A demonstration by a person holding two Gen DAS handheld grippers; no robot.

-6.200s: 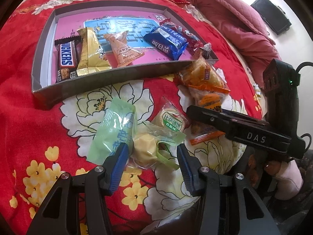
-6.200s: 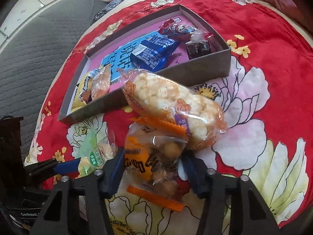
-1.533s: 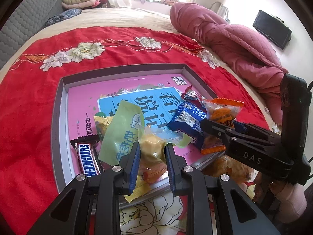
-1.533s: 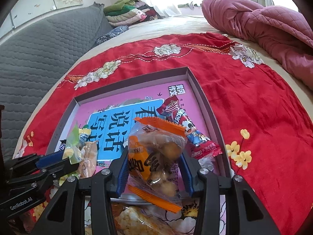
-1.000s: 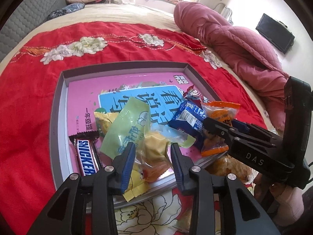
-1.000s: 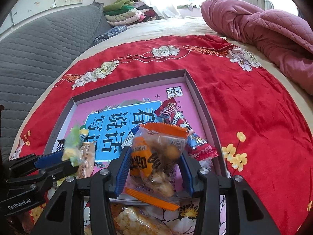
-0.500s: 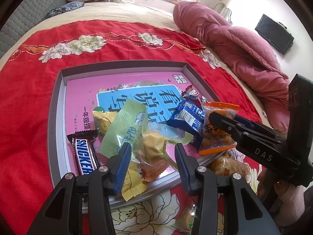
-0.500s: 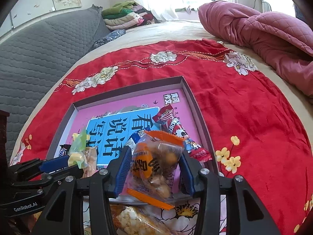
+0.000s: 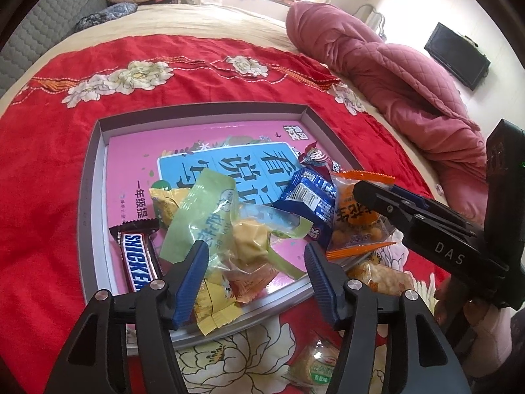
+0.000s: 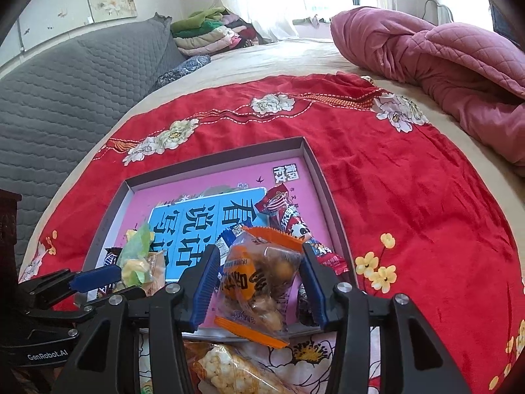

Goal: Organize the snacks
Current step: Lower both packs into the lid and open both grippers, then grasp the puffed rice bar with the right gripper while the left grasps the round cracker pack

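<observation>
A grey box (image 9: 86, 197) with a pink bottom lies on the red floral blanket and holds snacks. My left gripper (image 9: 257, 277) is open over the box's near edge; the green-wrapped yellow snack (image 9: 226, 229) lies loose in the box between its fingers. My right gripper (image 10: 259, 287) is shut on an orange bag of nuts (image 10: 259, 279), held over the box's near right part; the bag also shows in the left wrist view (image 9: 357, 218). In the box lie a Snickers bar (image 9: 139, 261), a blue packet (image 9: 308, 197) and a red packet (image 10: 292, 220).
A puffed-rice bag (image 10: 236, 372) and a small round biscuit pack (image 9: 316, 369) lie on the blanket in front of the box. A pink quilt (image 10: 443, 65) is bunched at the far right. A grey headboard (image 10: 65, 92) and folded clothes (image 10: 210, 31) are at the back.
My left gripper has opened and let the green-wrapped snack drop into the box. My right gripper has held the orange bag over the box's near right edge, easing back slightly.
</observation>
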